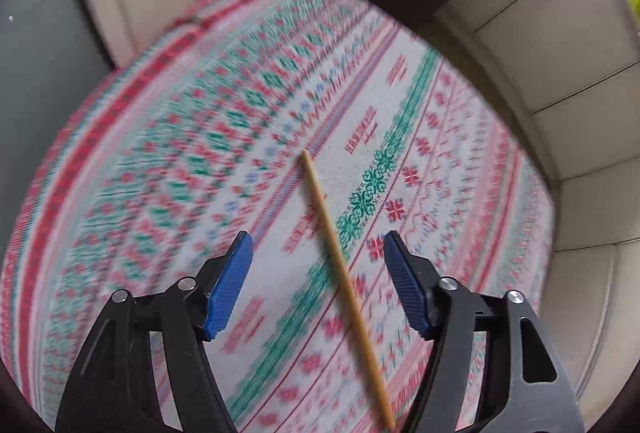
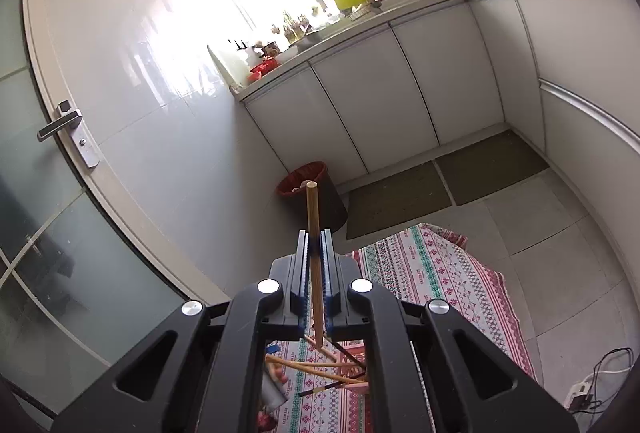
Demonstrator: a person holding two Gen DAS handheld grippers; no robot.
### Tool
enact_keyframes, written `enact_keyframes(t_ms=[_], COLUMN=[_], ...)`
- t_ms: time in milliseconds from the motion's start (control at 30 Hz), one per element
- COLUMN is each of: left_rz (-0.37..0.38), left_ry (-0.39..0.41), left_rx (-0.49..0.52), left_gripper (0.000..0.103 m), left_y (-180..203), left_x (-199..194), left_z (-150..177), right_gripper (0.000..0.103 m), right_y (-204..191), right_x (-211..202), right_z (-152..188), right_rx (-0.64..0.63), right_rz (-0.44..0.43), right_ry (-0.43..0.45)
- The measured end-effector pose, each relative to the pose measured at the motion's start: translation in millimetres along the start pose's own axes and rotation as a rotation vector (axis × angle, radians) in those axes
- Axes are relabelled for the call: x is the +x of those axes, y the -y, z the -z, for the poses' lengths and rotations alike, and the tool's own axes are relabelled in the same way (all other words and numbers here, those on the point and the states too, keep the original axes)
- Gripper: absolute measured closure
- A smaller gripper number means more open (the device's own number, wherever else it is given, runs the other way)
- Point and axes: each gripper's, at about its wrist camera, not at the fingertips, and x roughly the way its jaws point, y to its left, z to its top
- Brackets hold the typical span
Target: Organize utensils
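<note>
Your right tongs (image 2: 315,233) are clamping a chopstick (image 2: 313,217) upright. Left tongs (image 1: 318,247) are gaping wide over another chopstick (image 1: 340,269) lying on the tablecloth (image 1: 168,161); its red print is blurring, unreadable.

chopstick (image 1: 344,273) on tablecloth (image 1: 180,153), between left fingers (image 1: 230,285) | bin (image 2: 316,193) behind table, before cabinets (image 2: 380,105)

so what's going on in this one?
A person with two handheld grippers is sorting chopsticks over a table with a patterned tablecloth. The right gripper is shut on one wooden chopstick, held up above the table. The left gripper is open above a second chopstick lying on the cloth, jaws either side of it, not gripping. More chopsticks sit loose below the right gripper.
</note>
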Motion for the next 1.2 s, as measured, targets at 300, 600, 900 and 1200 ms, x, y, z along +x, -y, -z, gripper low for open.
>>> enact_keyframes(t_ms=[300,600,900,1200], left_rz=[-0.03,0.094,0.257,0.394], left_ry=[0.13,0.479,0.778,0.73], left_rx=[0.247,0.464,0.668,0.844], left_gripper=[0.098,0.099,0.099,0.098], left_y=[9,-15,35,88], left_x=[-27,-248,-428,-415], left_z=[16,70,140,207], right_gripper=[0.097,0.097,0.097,0.097], right_y=[28,23,9,12], right_x=[18,-17,-47,-80], right_z=[5,11,7,-3], right_rx=[0.07,0.064,0.086,0.046], right_rz=[-0.003,0.019,0.039,0.095], right_ry=[-0.069,-0.031,-0.001,0.07])
